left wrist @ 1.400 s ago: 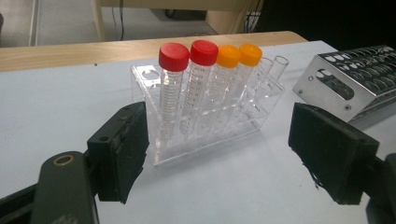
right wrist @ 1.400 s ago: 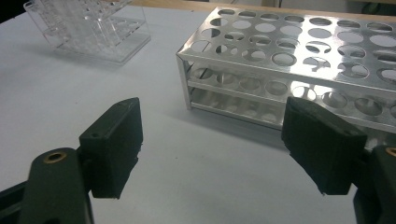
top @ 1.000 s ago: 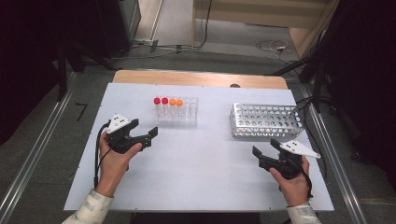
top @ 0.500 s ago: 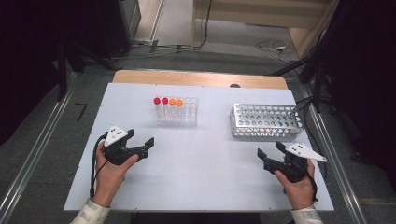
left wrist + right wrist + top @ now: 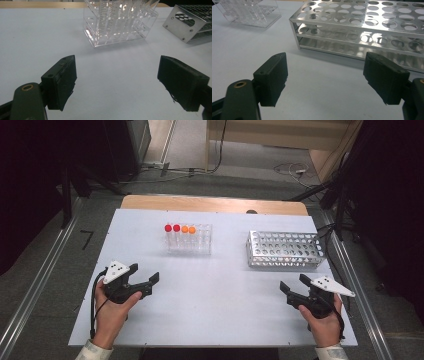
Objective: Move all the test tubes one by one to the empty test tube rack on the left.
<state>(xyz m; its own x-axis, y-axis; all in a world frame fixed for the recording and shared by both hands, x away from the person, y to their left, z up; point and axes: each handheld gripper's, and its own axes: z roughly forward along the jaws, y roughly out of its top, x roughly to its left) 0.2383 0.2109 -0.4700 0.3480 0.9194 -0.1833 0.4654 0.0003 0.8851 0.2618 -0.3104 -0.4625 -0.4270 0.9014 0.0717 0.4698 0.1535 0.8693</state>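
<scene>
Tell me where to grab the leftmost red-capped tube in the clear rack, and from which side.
Grip the red-capped tube just under its cap, coming from above. It stands upright at the left end of the clear rack, whose walls cover its lower body, and another red tube stands close beside it. The left gripper, open and nearer, likely suits best.

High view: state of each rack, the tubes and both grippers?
clear rack: upright, holds four capped tubes
tubes: standing in back row, two red caps, two orange
metal rack: upright, empty
left gripper: open, nothing between jaws
right gripper: open, nothing between jaws
</scene>
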